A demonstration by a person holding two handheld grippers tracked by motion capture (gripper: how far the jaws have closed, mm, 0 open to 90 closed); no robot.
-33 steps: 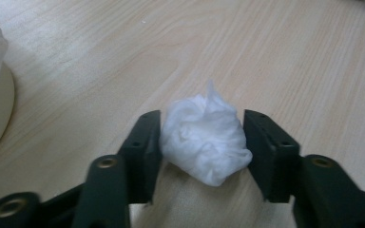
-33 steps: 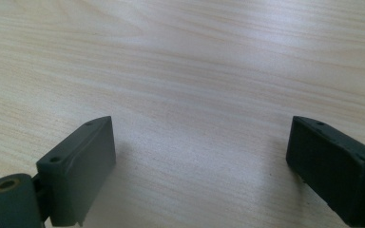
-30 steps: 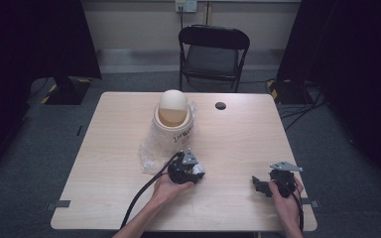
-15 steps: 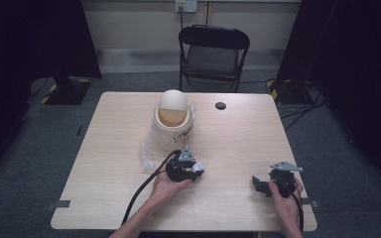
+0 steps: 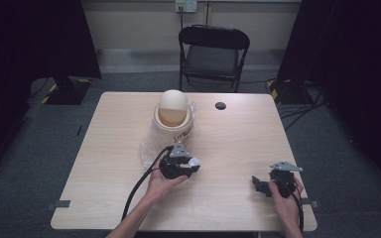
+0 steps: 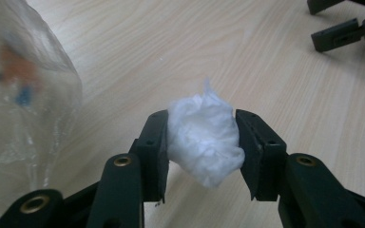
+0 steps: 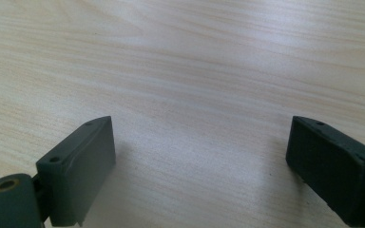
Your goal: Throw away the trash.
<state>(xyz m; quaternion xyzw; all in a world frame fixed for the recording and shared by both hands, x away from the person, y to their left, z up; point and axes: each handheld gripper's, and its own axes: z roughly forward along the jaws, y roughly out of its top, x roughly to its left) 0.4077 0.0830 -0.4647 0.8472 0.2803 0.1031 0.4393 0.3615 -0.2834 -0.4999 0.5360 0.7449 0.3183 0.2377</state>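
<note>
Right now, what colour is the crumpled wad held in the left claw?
White. The wad shows best in the left gripper view, pinched between the black jaws.

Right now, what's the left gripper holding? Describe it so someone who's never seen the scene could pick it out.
Start at the wooden table and find the cream jar with a domed lid near its far middle. In front of it sits the left gripper, just past a crumpled clear plastic bag. Pinched between its jaws is a small crumpled white wad, opaque and cottony where the bag beside it is see-through.
</note>
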